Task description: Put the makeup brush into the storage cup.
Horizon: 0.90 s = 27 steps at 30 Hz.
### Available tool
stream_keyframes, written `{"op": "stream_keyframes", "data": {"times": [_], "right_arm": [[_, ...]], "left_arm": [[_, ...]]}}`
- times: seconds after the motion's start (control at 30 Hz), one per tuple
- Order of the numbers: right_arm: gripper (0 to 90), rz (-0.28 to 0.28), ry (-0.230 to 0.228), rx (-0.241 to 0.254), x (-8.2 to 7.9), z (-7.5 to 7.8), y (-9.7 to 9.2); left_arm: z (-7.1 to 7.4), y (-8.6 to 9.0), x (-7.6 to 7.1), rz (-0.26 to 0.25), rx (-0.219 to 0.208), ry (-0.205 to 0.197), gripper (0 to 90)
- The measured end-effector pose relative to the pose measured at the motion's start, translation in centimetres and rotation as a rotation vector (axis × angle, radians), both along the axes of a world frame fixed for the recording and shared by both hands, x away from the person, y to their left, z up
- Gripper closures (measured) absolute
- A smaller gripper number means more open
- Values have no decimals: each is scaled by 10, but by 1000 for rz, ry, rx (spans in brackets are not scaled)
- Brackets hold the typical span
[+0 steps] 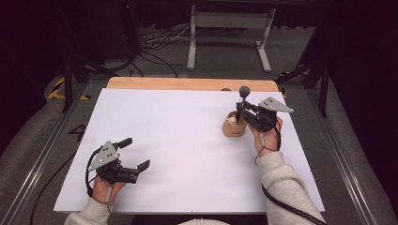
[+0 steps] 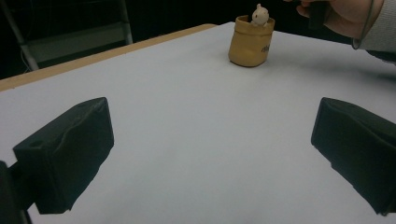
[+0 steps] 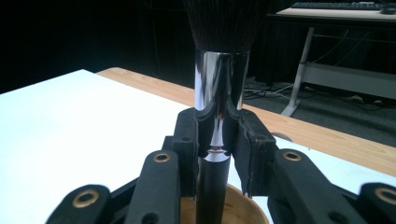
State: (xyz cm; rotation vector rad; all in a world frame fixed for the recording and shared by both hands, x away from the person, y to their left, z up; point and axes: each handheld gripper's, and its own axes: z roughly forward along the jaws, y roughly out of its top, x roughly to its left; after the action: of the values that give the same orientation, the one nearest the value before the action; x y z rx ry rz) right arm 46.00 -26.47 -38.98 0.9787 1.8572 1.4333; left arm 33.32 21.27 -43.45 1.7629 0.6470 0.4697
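Observation:
A tan pouch-like cup stands on the white board at the right, with a small pale rabbit figure poking out of it. My right gripper is shut on a makeup brush held upright, dark bristles up, its black handle reaching down into the cup's mouth. In the right gripper view the jaws clamp the brush's chrome ferrule. My left gripper rests open near the board's front left, jaws wide apart with nothing between them, pointing toward the cup.
The wooden table edge runs behind the board. A white desk frame and cables lie on the floor beyond. The person's right hand hovers by the cup.

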Motion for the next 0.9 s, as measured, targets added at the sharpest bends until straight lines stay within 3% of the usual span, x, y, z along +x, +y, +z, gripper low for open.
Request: {"op": "stream_keyframes", "data": {"times": [0.33, 0.47, 0.63, 0.9], "right_arm": [[702, 2, 42, -8, 3, -4, 2], [539, 17, 65, 35, 5, -4, -1], [316, 33, 10, 59, 1, 4, -4], [186, 88, -72, 39, -12, 18, -8]], "left_arm": [[0, 0, 0, -2, 3, 5, 0], [0, -1, 0, -7, 2, 4, 0], [0, 1, 0, -3, 0, 8, 0], [2, 1, -1, 0, -10, 10, 0]]}}
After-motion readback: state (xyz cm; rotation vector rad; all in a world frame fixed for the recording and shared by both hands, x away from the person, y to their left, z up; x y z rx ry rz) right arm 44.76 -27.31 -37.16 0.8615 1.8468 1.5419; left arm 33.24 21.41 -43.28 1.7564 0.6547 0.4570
